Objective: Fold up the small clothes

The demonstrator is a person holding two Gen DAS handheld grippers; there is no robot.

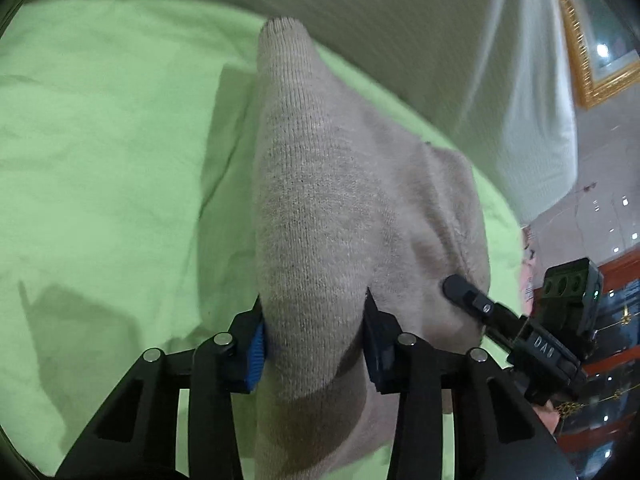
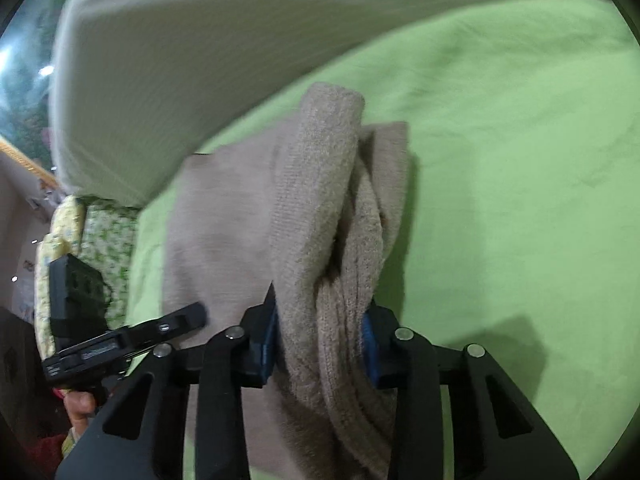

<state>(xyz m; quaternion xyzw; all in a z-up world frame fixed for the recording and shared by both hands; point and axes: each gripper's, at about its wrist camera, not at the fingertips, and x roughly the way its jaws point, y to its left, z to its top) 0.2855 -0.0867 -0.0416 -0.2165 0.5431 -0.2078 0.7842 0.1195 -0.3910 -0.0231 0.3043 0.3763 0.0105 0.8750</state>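
A beige knitted garment [image 1: 320, 184] lies bunched on the green sheet [image 1: 112, 152]. My left gripper [image 1: 314, 320] is shut on a thick fold of it, and the knit bulges up between the blue pads. In the right wrist view the same garment [image 2: 224, 216] hangs in gathered folds through my right gripper [image 2: 320, 312], which is shut on it. Each gripper shows in the other's view, close beside it: a black finger [image 1: 464, 292] of the right one rests against the garment's edge, and a finger [image 2: 180, 320] of the left one lies on the cloth.
A large pale ribbed cushion [image 1: 420, 40] lies along the back edge of the sheet. A gold picture frame [image 1: 588, 80] and shiny floor show at the right. Floral bedding [image 2: 104, 240] sits at the sheet's left edge. Open green sheet [image 2: 520, 160] spreads to the right.
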